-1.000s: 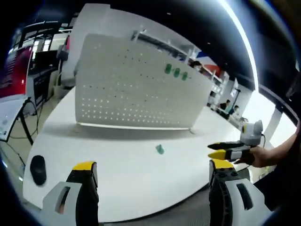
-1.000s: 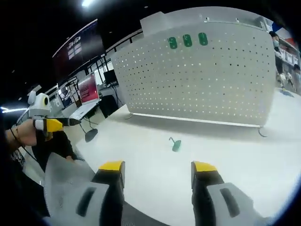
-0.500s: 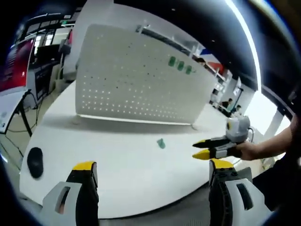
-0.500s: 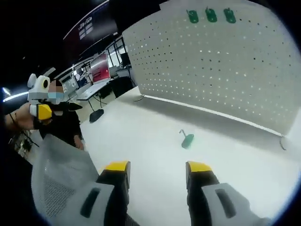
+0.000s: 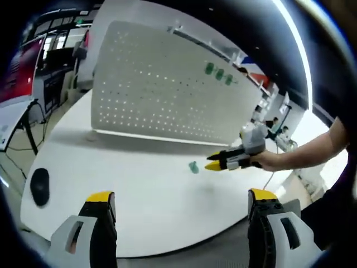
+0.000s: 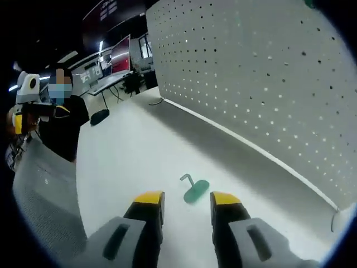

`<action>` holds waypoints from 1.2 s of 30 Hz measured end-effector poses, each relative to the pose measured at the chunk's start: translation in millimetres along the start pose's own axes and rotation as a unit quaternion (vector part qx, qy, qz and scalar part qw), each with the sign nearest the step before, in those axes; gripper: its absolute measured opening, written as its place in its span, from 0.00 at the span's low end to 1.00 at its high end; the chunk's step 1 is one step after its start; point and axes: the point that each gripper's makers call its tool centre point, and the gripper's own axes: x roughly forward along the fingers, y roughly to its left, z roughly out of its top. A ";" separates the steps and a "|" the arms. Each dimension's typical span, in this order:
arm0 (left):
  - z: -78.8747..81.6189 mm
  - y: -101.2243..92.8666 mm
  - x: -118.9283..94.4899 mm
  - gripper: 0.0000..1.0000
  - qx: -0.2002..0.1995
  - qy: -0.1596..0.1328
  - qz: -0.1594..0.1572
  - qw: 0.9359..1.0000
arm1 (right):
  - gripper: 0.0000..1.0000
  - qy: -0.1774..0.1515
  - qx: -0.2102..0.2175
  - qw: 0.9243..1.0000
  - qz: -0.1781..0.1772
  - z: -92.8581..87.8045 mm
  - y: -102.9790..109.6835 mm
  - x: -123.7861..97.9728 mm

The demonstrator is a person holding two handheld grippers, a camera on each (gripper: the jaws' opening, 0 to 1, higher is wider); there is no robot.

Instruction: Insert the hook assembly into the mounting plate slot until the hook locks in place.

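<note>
Bright overhead strip light [image 5: 290, 44] flares white in left gripper view | table [image 5: 139, 184] evenly lit, soft shadow under pegboard [image 5: 162, 84] | background dim, blurred | fisheye bends edges | right gripper view sharp on hook [image 6: 195, 190]

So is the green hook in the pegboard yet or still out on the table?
Out. The green hook lies flat on the white table, apart from the pegboard, just ahead of the right tongs, which are open and not touching it.

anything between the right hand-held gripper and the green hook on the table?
Nothing visible. The green hook lies on bare white table just ahead of the right hand-held gripper, whose jaws stand open toward it. The left gripper view also shows clear table between them.
</note>
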 end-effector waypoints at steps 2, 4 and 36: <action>0.1 2.6 -0.8 1.00 -0.003 -0.002 0.003 1.000 | 0.27 0.004 -0.008 1.000 0.003 0.6 -1.7 4.9; -0.7 4.3 -1.2 1.00 -0.004 -0.001 0.004 1.000 | 0.26 0.011 -0.024 1.000 0.006 0.6 -3.6 10.5; -1.0 15.2 -1.1 1.00 -0.011 0.003 0.025 1.000 | 0.00 0.036 0.004 0.997 0.071 21.4 8.5 53.5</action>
